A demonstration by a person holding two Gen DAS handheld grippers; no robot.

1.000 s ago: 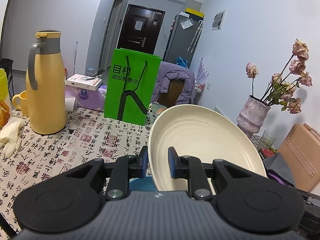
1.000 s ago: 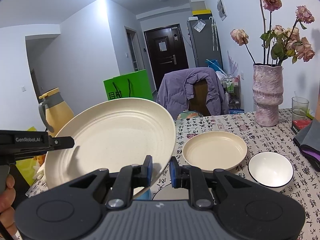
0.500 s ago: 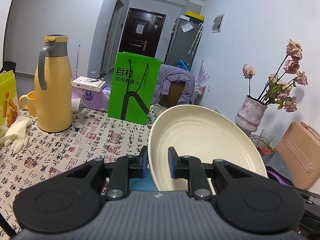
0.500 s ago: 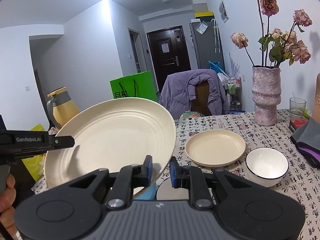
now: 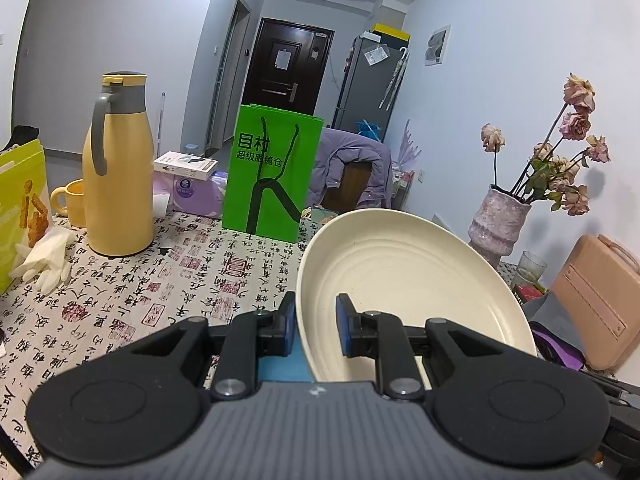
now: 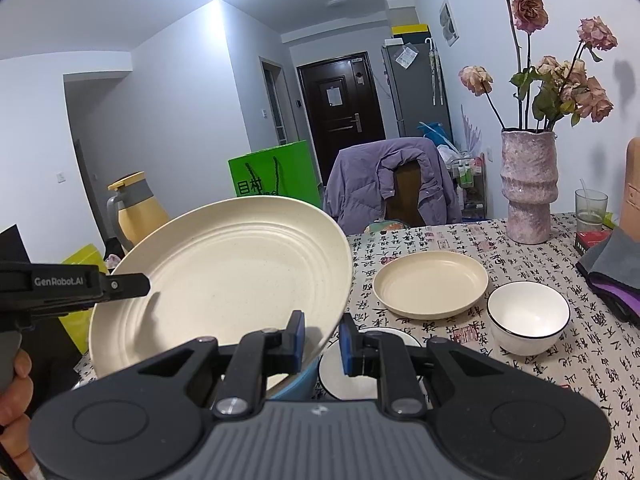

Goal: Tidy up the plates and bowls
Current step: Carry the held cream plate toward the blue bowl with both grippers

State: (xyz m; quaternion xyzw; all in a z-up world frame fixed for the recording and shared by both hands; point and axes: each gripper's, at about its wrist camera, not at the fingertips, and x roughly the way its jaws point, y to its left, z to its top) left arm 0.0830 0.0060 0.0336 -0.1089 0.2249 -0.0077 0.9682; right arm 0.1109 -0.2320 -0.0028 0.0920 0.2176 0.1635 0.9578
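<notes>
Two tools clamp one large cream plate [image 6: 224,280], lifted and tilted above surface [image 6: 440,332]: left tool [image 5: 316,322] pinches one rim, right tool [image 6: 322,338] opposite rim. Beyond on surface: smaller cream plate [image 6: 430,282], white bowl [image 6: 528,316] beside it.

The near rim of the large cream ridged plate [image 5: 404,280] is hidden behind the dark grey gripper housing [image 5: 316,432] in both wrist views. In the right wrist view, a blue object [image 6: 298,378] and a white dish with dark rim [image 6: 352,368] beneath the plate are mostly covered; type cannot be told. Yellow thermos jug [image 6: 136,212] partly hidden by the plate; the person's hand [image 6: 14,396] cut off at left edge.
</notes>
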